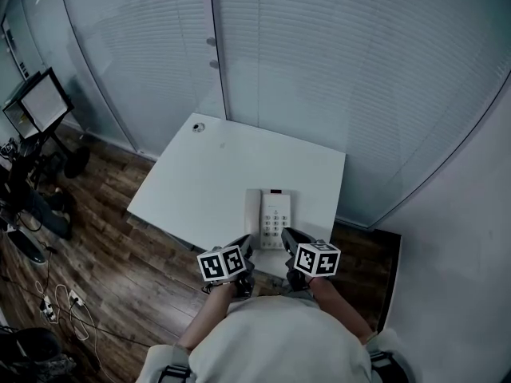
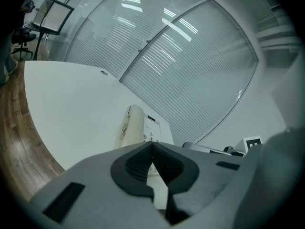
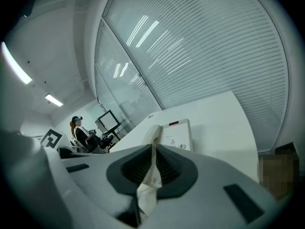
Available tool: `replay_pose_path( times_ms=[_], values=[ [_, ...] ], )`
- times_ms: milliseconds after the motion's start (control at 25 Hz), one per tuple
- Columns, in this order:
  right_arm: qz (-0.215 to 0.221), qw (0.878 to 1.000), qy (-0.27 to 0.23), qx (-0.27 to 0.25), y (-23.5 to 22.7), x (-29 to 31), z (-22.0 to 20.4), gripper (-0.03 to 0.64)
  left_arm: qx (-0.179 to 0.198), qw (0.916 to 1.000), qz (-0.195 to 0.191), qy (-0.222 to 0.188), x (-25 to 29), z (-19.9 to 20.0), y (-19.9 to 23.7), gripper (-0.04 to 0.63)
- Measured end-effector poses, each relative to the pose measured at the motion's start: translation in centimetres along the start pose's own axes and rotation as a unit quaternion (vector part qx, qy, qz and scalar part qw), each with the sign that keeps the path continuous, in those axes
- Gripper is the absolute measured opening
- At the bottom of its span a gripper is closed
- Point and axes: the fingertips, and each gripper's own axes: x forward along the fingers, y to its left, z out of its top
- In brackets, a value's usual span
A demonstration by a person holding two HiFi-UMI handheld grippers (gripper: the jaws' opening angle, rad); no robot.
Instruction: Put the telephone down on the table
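We counted one telephone (image 1: 271, 216), flat on the bench (image 1: 215, 174) near its front edge, and two grippers. The left gripper (image 1: 244, 244) and right gripper (image 1: 287, 235) each had jaws pressed together, empty, and hid the telephone's near end in the head view. Open bench stretched beyond it.

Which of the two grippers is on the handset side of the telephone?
The left gripper. It sits at the near-left corner of the telephone, where the handset lies. The right gripper is on the keypad side.
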Motion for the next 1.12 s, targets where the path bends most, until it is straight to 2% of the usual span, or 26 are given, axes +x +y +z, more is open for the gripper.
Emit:
replay_pose_path(
  times_ms=[280,1120],
  values=[
    [0.005,1.000,0.008,0.003,0.3,-0.3,-1.4,0.038,0.015,0.9999,-0.004,0.002,-0.5,-0.3,-0.2,0.020],
    [0.019,1.000,-0.002,-0.013,1.1,-1.6,-1.4,0.020,0.004,0.9997,-0.020,0.011,-0.7,-2.0,-0.9,0.021]
  ],
)
